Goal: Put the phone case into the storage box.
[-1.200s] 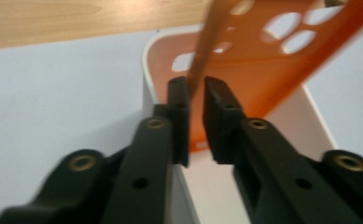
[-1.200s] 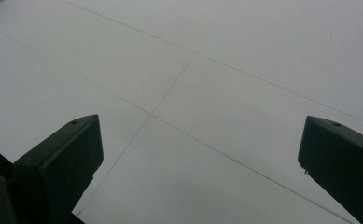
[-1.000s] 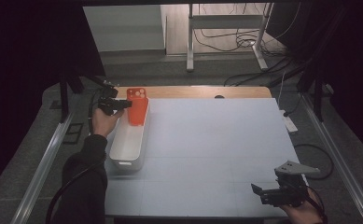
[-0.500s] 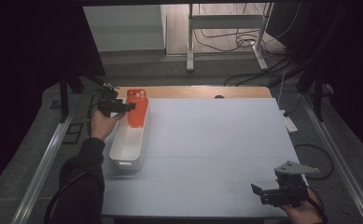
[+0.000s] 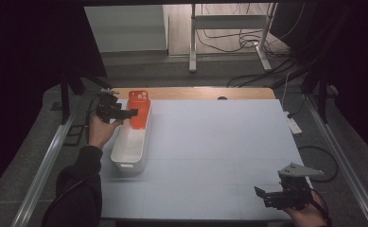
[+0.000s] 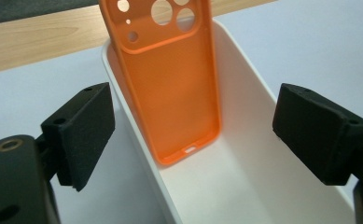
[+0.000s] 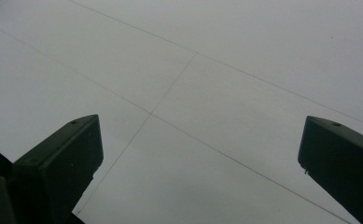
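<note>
An orange phone case [image 5: 139, 109] [image 6: 167, 84] leans upright against the far end of a long white bin [image 5: 130, 144] [image 6: 244, 140], its lower edge inside the bin. My left gripper [image 5: 127, 113] [image 6: 193, 135] hovers just left of the case, open, its jaws wide on either side of the case and touching nothing. My right gripper [image 5: 267, 195] [image 7: 200, 163] is near the table's front right corner, open over bare white table with nothing between its jaws.
The white table top [image 5: 219, 142] has a wooden strip [image 5: 196, 93] along its far edge. Metal rails [image 5: 44, 165] run down both sides. Cables and a desk frame [image 5: 229, 38] lie on the floor beyond.
The left gripper has drawn back slightly from the case, which now stands in the bin on its own. The right gripper has stayed put.
</note>
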The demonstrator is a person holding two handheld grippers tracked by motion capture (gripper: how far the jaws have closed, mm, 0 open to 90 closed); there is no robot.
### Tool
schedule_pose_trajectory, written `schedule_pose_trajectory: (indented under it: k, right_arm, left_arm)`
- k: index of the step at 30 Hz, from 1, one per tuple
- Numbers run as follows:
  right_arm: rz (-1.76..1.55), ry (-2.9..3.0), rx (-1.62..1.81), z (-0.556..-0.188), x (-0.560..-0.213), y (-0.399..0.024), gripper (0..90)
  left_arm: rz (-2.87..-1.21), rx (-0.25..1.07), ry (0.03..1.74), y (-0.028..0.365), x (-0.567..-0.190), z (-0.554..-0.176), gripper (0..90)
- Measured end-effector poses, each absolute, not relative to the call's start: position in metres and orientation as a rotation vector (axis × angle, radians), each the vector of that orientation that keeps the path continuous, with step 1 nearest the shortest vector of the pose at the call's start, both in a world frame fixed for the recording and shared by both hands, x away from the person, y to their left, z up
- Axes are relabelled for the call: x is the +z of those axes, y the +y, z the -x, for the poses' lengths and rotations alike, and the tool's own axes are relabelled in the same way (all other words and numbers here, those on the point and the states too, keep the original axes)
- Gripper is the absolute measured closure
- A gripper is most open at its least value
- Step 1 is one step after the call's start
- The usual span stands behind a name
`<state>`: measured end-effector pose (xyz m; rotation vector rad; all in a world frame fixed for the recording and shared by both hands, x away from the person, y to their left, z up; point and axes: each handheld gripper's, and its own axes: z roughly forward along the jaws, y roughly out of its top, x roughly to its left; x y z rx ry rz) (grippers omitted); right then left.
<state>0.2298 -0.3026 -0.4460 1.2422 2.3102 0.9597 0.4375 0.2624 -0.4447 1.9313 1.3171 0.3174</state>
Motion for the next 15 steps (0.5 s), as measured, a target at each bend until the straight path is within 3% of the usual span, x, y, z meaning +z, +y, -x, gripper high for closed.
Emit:
schedule_pose_trajectory:
  k: [15]
  right_arm:
    - [-1.248, 2.308, 0.958, -0.23, -0.446, -0.302, 0.0]
  left_arm:
    - [-1.983, 0.298, 1.212, 0.254, -0.448, -0.415, 2.4]
